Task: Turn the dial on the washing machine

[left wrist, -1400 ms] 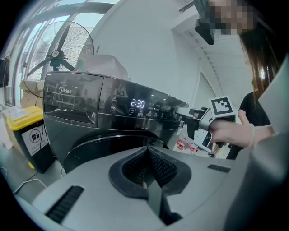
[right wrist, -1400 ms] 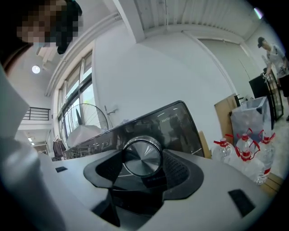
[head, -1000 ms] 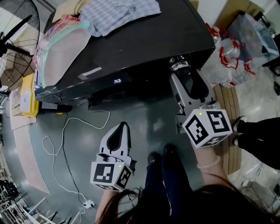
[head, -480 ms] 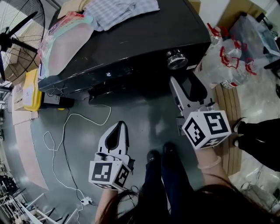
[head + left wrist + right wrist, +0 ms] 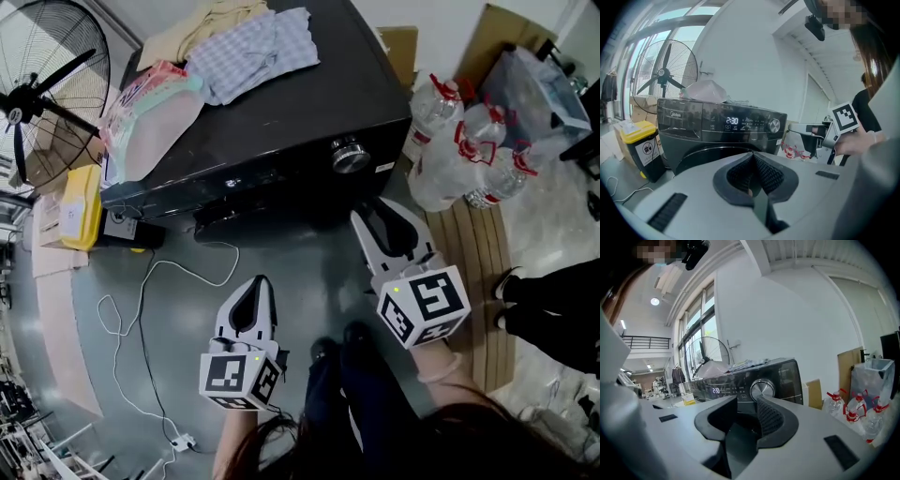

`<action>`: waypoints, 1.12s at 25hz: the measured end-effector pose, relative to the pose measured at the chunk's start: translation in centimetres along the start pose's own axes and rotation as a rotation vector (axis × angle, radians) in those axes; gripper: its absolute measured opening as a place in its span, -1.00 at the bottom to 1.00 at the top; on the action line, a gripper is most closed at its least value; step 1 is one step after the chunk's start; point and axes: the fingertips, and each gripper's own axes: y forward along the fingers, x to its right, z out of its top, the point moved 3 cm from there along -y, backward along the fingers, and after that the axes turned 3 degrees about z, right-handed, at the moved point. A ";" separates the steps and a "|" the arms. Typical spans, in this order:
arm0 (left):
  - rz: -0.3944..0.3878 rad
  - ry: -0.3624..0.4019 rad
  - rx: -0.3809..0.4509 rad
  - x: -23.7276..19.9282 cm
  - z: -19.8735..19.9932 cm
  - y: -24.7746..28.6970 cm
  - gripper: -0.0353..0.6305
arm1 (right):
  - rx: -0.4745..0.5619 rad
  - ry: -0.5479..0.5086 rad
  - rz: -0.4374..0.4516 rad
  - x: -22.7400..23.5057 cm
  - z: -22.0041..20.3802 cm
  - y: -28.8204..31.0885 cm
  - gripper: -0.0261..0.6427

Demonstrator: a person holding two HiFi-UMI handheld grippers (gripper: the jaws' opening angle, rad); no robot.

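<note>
round silver dial [image 5: 349, 155] on black washing machine [image 5: 281, 103], apart from the empty, closing right hand-held gripper [image 5: 382, 217].

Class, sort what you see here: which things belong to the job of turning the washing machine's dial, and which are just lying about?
Belong to the job:
washing machine
its dial
right hand-held gripper, short of the dial, jaws closing with nothing between them

Just lying about:
fan
clothes on the machine
water bottles
yellow bin
floor cable

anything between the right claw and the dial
Nothing: head view shows only air between right claw and dial; its jaws are closing, empty.
</note>
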 end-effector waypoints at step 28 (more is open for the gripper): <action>-0.021 0.044 0.048 5.9 7.0 -12.4 -0.84 | 0.003 -0.136 -0.002 -7.3 7.5 -13.3 -0.79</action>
